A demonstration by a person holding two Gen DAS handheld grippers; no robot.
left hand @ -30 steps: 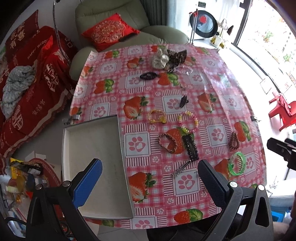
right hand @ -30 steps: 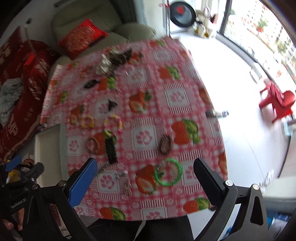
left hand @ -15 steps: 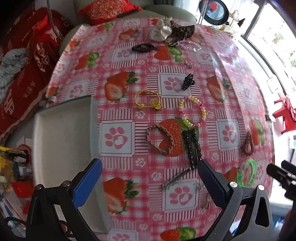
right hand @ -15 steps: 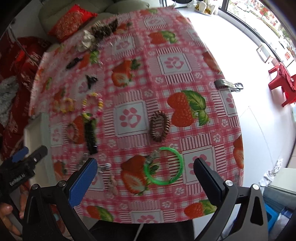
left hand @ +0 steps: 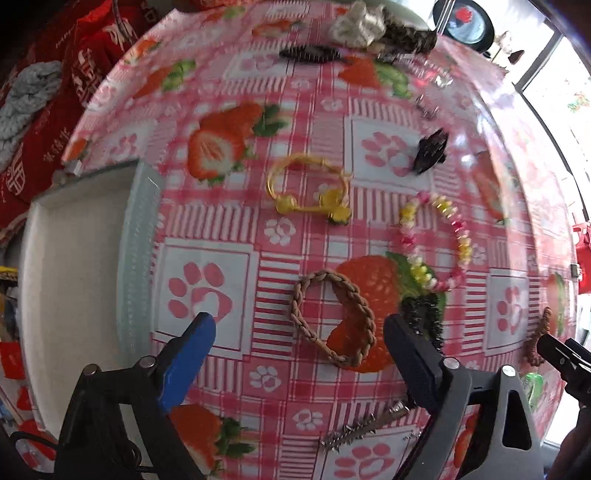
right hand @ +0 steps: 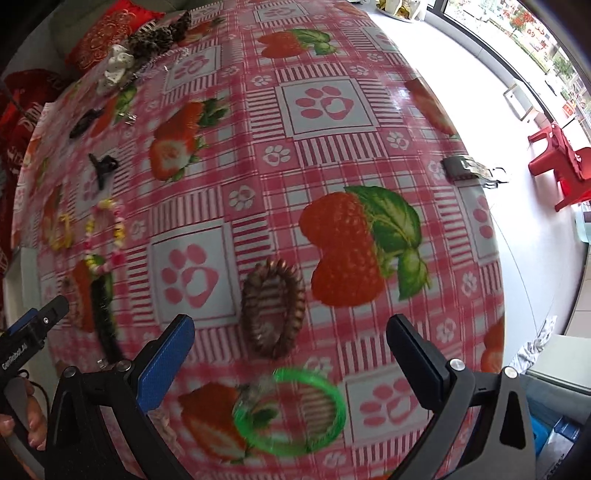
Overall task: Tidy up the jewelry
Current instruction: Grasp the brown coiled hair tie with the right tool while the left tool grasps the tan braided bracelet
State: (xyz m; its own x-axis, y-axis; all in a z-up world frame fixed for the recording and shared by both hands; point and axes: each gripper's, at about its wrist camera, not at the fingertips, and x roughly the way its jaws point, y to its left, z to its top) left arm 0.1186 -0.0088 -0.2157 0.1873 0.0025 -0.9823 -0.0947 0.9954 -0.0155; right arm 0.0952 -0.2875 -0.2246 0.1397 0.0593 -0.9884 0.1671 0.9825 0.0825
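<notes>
Jewelry lies scattered on a strawberry-print tablecloth (left hand: 207,236). My left gripper (left hand: 299,332) hangs over a tan braided bracelet (left hand: 332,314); its jaws are closing, and the bracelet lies between them untouched. Beyond are a gold bangle (left hand: 308,188), a pastel bead bracelet (left hand: 432,243) and a black hair clip (left hand: 424,321). My right gripper (right hand: 290,330) stands open above a brown coiled bracelet (right hand: 273,306), with a green bangle (right hand: 291,410) just nearer the camera. A white tray (left hand: 74,277) sits at the table's left.
A black claw clip (left hand: 430,149), a dark barrette (left hand: 310,54) and a heap of scrunchies (left hand: 380,26) lie at the far side. A metal comb clip (left hand: 362,430) rests near the front edge. Red cushions (left hand: 40,110) at left, red plastic chairs (right hand: 561,162) on the floor at right.
Both grippers have come down toward the table, so the bracelets look much larger. The left one now frames the tan braided bracelet, the right one the brown coiled bracelet.
</notes>
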